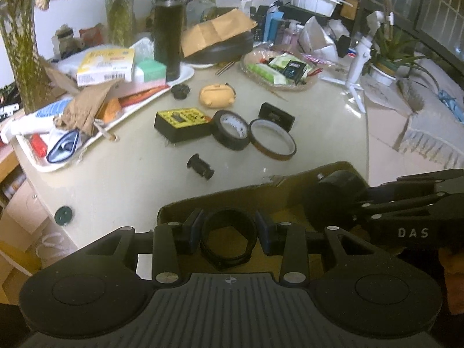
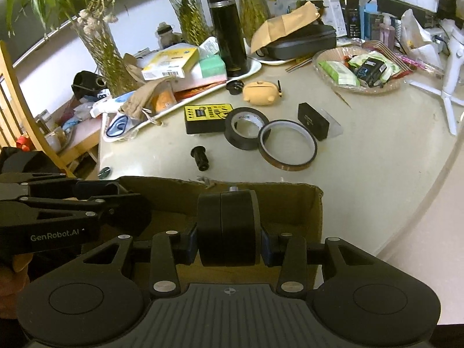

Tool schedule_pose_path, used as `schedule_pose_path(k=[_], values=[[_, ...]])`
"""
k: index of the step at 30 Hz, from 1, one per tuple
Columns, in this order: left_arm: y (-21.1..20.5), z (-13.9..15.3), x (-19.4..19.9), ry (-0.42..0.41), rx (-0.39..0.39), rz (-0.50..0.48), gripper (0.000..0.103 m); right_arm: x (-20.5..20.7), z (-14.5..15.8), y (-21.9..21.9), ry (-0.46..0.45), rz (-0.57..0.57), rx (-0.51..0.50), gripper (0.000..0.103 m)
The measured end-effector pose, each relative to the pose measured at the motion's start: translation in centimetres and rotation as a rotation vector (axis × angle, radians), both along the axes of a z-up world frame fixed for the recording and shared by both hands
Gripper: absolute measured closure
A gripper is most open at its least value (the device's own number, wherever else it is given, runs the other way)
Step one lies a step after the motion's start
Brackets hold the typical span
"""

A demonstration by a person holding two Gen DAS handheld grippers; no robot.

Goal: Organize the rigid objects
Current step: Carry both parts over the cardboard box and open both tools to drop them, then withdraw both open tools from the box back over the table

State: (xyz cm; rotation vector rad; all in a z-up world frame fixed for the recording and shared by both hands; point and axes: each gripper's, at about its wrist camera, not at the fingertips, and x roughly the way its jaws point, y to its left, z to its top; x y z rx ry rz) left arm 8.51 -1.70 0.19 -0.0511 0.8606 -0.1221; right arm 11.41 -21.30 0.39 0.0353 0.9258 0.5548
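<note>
Left claw (image 1: 229, 236) clamps a black ring (image 1: 229, 239); right claw (image 2: 229, 240) clamps a black disc (image 2: 229, 227).

Bare table (image 2: 362, 179) lies open beyond my cardboard box (image 2: 290, 203), while the tape rolls (image 2: 246, 127), yellow tester (image 2: 207, 117) and small black spool (image 2: 200, 156) crowd the middle ahead.

A pale, rounded worktop (image 2: 362, 179) carries the clutter; near its middle lie a yellow-topped black box (image 2: 206, 118), a black tape roll (image 2: 246, 131) touching an amber tape roll (image 2: 287, 148), and a small black block (image 2: 313, 121); a short black cylinder (image 2: 200, 157) lies apart — nearer the open cardboard box (image 2: 290, 203) at the front edge; behind stand a white tray (image 2: 185, 103), a tan pouch (image 2: 261, 92) and a glass dish (image 2: 362, 88).
</note>
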Motion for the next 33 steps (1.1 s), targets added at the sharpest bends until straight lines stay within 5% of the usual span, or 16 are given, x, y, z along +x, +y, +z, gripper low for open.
schedule_pose_path(k=[9, 13, 17, 33], values=[[0.5, -0.8, 0.4, 0.034, 0.008, 0.055, 0.064, 0.6, -1.0, -0.1, 0.029, -0.006, -0.010, 0.054], [0.6, -0.6, 0.5, 0.027, 0.008, 0.081, 0.051, 0.3, -0.1, -0.5, -0.020, -0.009, 0.044, 0.011], [0.6, 0.0, 0.3, -0.027, -0.013, 0.090, 0.040, 0.2, 0.6, -1.0, -0.066, -0.018, 0.078, 0.000], [0.1, 1.1, -0.2, -0.184, -0.035, 0.107, 0.037, 0.3, 1.4, -2.0, -0.160, -0.073, 0.095, 0.000]])
